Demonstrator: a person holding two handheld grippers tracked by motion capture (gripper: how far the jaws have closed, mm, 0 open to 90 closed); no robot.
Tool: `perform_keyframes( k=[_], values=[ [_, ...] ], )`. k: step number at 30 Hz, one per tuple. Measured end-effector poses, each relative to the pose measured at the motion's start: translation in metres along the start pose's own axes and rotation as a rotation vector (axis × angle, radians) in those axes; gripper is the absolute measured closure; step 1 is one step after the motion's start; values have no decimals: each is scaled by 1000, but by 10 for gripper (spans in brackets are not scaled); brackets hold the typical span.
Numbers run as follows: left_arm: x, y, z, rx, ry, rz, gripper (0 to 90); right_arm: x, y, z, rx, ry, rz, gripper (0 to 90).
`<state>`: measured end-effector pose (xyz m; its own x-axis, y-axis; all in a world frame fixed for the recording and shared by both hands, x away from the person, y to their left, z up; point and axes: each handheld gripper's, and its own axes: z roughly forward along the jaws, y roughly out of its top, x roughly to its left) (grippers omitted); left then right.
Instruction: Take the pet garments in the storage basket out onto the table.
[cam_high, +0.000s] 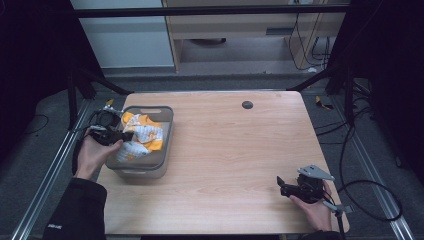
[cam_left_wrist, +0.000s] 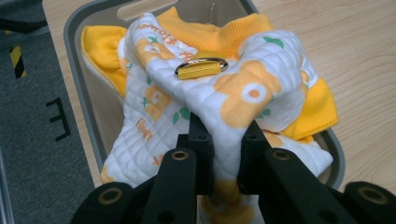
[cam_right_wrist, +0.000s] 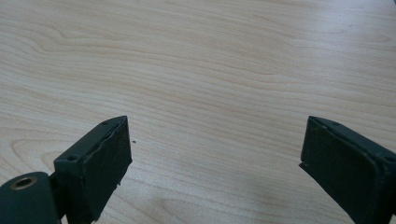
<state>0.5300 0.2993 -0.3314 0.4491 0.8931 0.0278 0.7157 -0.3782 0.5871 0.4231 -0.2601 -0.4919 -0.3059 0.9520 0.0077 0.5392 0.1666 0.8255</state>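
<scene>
The quilted orange-and-white garment (cam_left_wrist: 224, 93) lies bunched inside the grey bin (cam_high: 162, 145); the left gripper (cam_left_wrist: 223, 140) pinches a fold of it at the bin's near side; likely a lift-out comes next, needing a steady upward pull; well away from the bin, the right gripper (cam_right_wrist: 215, 163) hovers wide apart over the table (cam_high: 240, 150).

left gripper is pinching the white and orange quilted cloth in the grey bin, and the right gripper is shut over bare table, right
One thing is off: the right gripper is open, not shut. The right gripper view shows its jaws wide apart over bare table. The rest holds: the left gripper is pinching the quilted cloth in the grey bin, as the left gripper view shows.
</scene>
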Motion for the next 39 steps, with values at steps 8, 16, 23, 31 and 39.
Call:
perform_keyframes(
  k=[8, 16, 23, 31, 39],
  values=[
    [-7, 4, -13, -28, -9, 25, 797, 0, 0, 0, -6, -1, 0, 85],
    [-17, 8, -26, -55, -21, 58, 797, 1, 0, -1, -5, 2, 4, 85],
    [-31, 16, -35, -73, -49, 103, 797, 1, 0, -1, -5, 1, 2, 85],
    [-44, 20, -38, -80, -81, 138, 797, 0, 0, -1, -6, 1, 1, 85],
    [-63, 23, -45, -102, -104, 193, 797, 0, 0, -1, -8, -1, 0, 85]
  ],
)
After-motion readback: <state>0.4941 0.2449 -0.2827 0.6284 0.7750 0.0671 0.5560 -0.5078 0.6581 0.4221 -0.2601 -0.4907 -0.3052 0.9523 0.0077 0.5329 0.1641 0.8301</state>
